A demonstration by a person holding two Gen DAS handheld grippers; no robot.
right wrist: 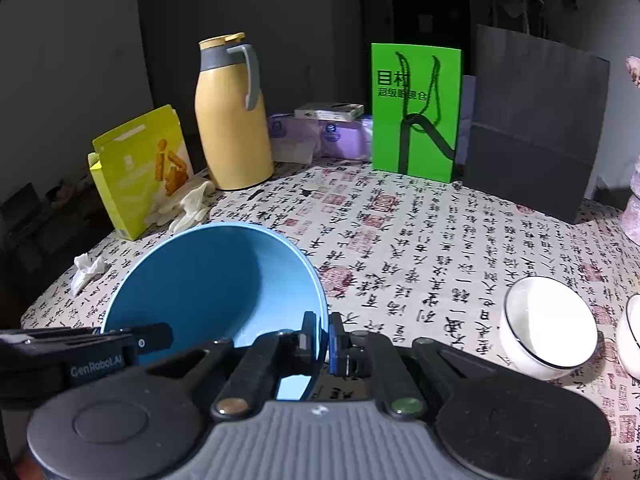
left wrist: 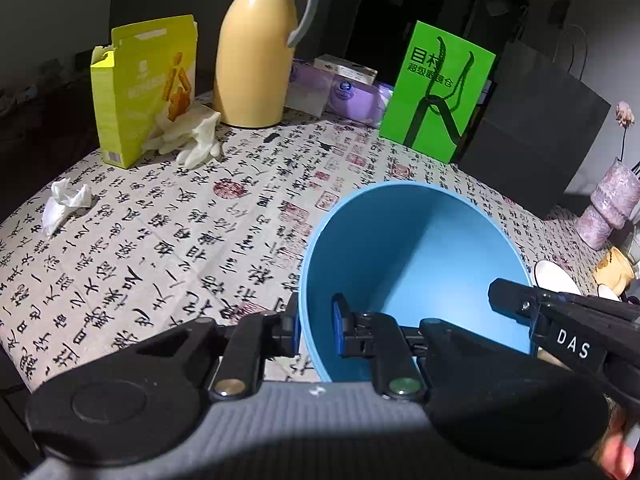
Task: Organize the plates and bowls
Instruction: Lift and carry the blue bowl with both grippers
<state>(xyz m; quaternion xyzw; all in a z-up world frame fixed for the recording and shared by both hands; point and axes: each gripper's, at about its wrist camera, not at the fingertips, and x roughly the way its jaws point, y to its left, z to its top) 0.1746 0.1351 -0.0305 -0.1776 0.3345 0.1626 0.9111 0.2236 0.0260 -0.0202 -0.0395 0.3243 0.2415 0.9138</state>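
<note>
Left wrist view: the blue bowl is tipped up over the surface, with the left hand-held gripper pinching its left rim and the right hand-held gripper clamped on the opposite rim. A white bowl sits off to the right; a yellow thermos and green card stand behind.

Your left hand-held gripper and right hand-held gripper each pinch opposite rim walls, both angled downward.
</note>
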